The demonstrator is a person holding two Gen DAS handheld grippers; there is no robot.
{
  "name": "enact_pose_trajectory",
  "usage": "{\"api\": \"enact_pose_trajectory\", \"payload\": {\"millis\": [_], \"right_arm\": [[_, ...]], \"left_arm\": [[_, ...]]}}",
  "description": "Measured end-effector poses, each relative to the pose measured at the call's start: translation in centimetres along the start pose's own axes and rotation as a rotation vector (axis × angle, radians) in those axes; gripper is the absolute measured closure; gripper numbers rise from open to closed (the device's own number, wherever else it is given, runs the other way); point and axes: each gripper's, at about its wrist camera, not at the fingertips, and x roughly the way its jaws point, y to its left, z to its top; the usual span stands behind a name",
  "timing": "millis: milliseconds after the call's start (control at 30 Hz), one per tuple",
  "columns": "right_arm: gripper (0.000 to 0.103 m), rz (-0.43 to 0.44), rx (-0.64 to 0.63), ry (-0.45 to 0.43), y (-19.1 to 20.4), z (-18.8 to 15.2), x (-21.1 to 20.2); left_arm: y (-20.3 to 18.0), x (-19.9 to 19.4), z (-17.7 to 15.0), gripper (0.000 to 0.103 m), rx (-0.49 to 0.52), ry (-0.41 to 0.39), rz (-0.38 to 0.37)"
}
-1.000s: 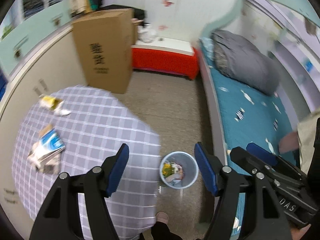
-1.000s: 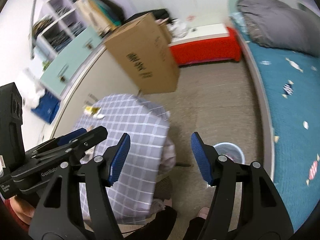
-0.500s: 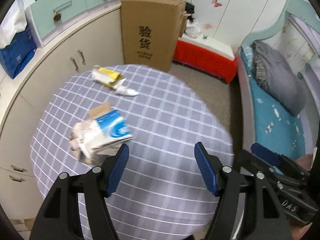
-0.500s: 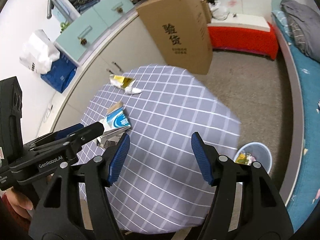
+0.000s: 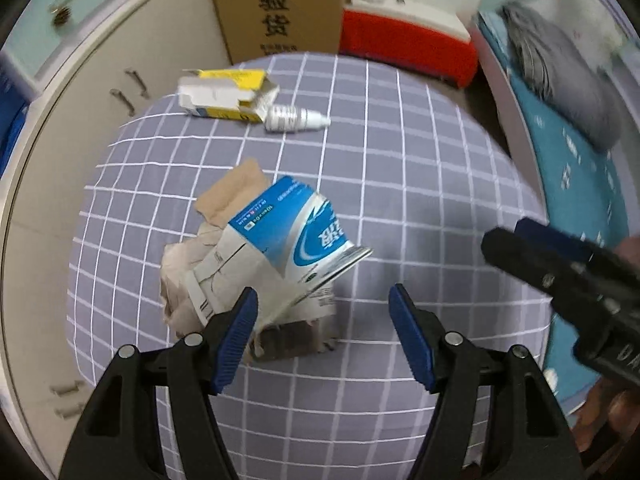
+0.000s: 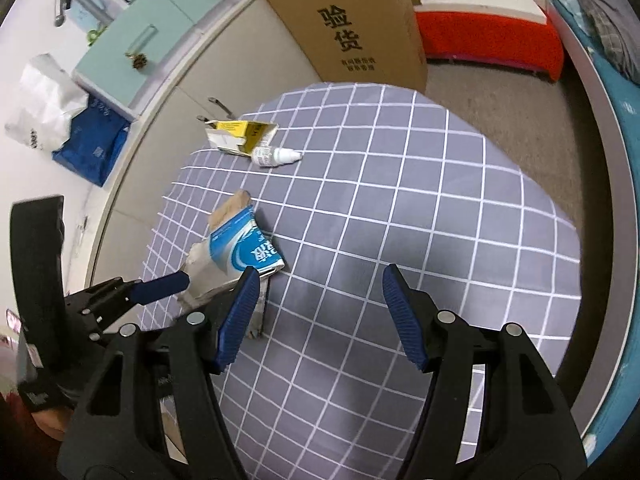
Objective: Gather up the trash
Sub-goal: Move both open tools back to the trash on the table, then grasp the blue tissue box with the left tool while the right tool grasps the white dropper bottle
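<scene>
Table covering (image 5: 400, 184): matt woven cloth, grey with a white grid. Crushed carton (image 5: 288, 240): printed card with a glossy blue-and-white face, torn brown paper (image 5: 232, 192) and rough creased edges; dropper bottle (image 5: 296, 118): smooth white plastic beside a yellow-and-white paperboard box (image 5: 224, 94). Gripper pads (image 5: 236, 328): ribbed blue, on matt black plastic arms.

Checked tablecloth (image 6: 400, 220) covered the table; cardboard box (image 6: 352, 20) stood beside the cabinet (image 6: 240, 60); red bench (image 6: 488, 40), bed (image 5: 580, 168) behind.

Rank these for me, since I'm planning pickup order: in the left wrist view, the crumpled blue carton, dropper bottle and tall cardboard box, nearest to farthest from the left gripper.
1. crumpled blue carton, by the left gripper's left finger.
2. dropper bottle, farther up the table.
3. tall cardboard box, beyond the table.
</scene>
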Motion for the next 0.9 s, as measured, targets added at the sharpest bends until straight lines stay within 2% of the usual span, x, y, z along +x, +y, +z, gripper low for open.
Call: {"api": "enact_pose_trajectory", "payload": {"millis": [200,300,367,400,433,533,633,800,900], "right_arm": [[0.04,-0.029,0.046,0.011,-0.3,0.2,1.4],[0.04,-0.042,0.056,0.007,-0.3,0.5,1.5],[0.04,-0.05,0.058,0.005,-0.2,0.8,1.5],[0.04,-0.055,0.056,0.002,-0.1,0.9,1.4],[0.04,-0.058,0.055,-0.002,0.0,1.1,1.4],[0.04,-0.061,0.043,-0.014,0.6,1.7,1.3],[0.04,-0.065,0.013,-0.017,1.6,2.6,1.9],[0.04,-0.054,-0.035,-0.01,3.3,4.0,3.3],[0.04,-0.051,-0.077,-0.008,4.6,5.2,4.5]], "left_arm": [[-0.7,2.1,0.5,0.038,0.128,0.025,0.043],[-1.2,3.1,0.7,0.053,0.185,0.041,0.059],[-1.2,3.3,0.8,0.07,0.202,0.036,0.078],[-0.8,3.3,1.0,0.085,0.179,0.045,0.046],[-0.3,3.0,1.2,0.092,0.152,0.035,0.026],[1.4,1.1,2.0,0.098,0.083,-0.037,0.016],[4.1,-1.2,3.1,0.099,-0.032,-0.097,-0.063],[8.2,-4.2,4.7,0.099,-0.181,-0.193,-0.109],[9.8,-4.9,5.6,0.099,-0.219,-0.228,-0.107]]}}
